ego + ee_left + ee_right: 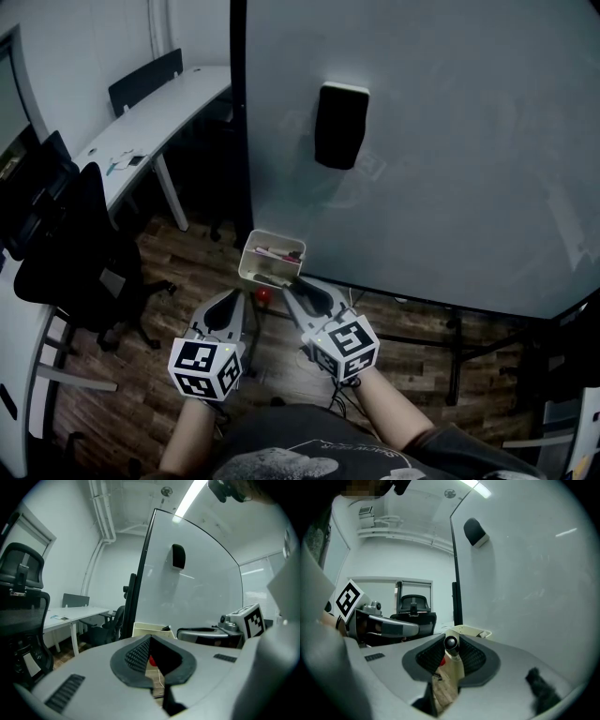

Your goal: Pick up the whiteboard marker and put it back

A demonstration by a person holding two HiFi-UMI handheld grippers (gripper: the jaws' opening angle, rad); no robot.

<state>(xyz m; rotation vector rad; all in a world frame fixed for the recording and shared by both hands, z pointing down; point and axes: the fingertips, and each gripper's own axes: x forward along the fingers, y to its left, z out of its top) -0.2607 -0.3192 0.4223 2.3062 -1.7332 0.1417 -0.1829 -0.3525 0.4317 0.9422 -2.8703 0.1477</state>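
The whiteboard (450,141) fills most of what's ahead of you, with the eraser (340,125) stuck high on it. The tray (247,262) sits at its lower left edge and already has other pens lying in it. Both grippers hover just short of that tray.

Your left gripper (228,298) is beside the right one. Its jaws have come together at the tips with nothing pinched, and only a bit of red on the floor shows through the gap behind them.

Your right gripper (298,292) has the marker (454,665). Its jaws are partly closed, and both ribbed pads press on the barrel. In the right gripper view you see the marker almost end-on: the dark round end sits up between the pads and the pale barrel runs down below them. The tray's rim lies just beyond the tips.

Expect the marker to be light and stiff, so weight shouldn't trouble you. The barrel looks smooth, round plastic, which I'd judge likely to swivel or slide between the pads if you tilt the gripper fast. The hold looks close to one end, so the long free part may swing. A grip nearer mid-barrel would be steadier. Squeeze only enough to stop rolling, and let go low over the tray so it won't bounce out.
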